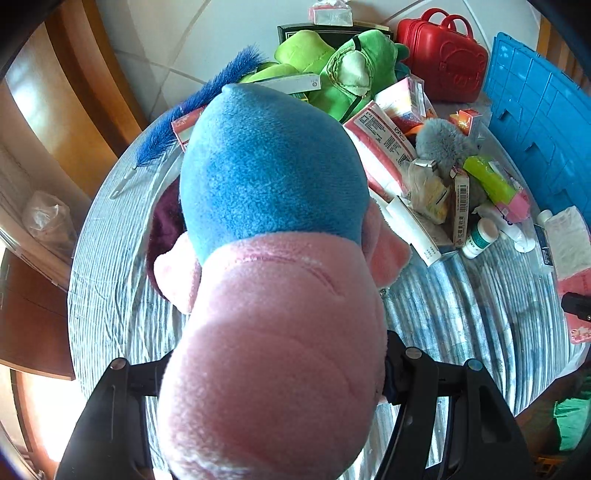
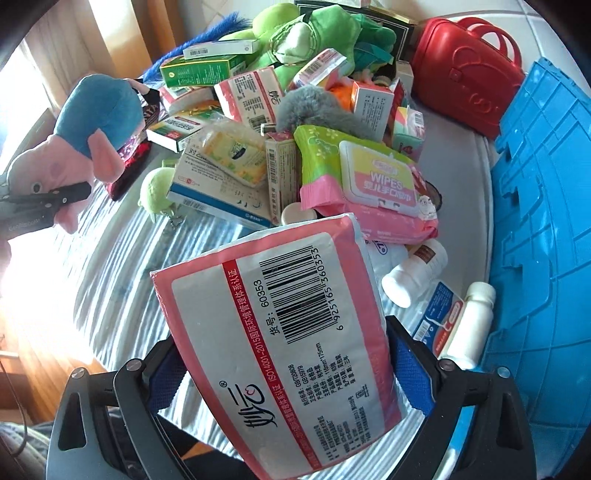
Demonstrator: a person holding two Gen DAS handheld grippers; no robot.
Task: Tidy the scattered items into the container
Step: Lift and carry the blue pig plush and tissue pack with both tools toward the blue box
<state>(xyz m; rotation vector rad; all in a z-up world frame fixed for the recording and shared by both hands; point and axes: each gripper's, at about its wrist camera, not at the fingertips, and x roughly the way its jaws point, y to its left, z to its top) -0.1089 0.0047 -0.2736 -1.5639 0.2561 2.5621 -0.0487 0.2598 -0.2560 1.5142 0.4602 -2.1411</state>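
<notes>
My left gripper (image 1: 277, 369) is shut on a pink and blue plush toy (image 1: 273, 192), held above the striped table (image 1: 461, 317); the toy fills the left wrist view and hides the fingertips. The right wrist view shows that toy (image 2: 99, 110) at the left, with the left gripper (image 2: 55, 199) clamped on its pink end. My right gripper (image 2: 291, 365) is shut on a pink and white tissue pack (image 2: 280, 332), lifted off the table. The blue crate (image 2: 535, 203) lies at the right, also in the left wrist view as the blue crate (image 1: 535, 122).
A heap of boxes, a wipes pack (image 2: 373, 184), a grey fluffy toy (image 2: 310, 110) and green plush toys (image 2: 303, 33) covers the table's middle. White bottles (image 2: 469, 325) lie near the crate. A red case (image 2: 465, 74) stands behind. A blue duster (image 1: 192, 110) lies at the far left.
</notes>
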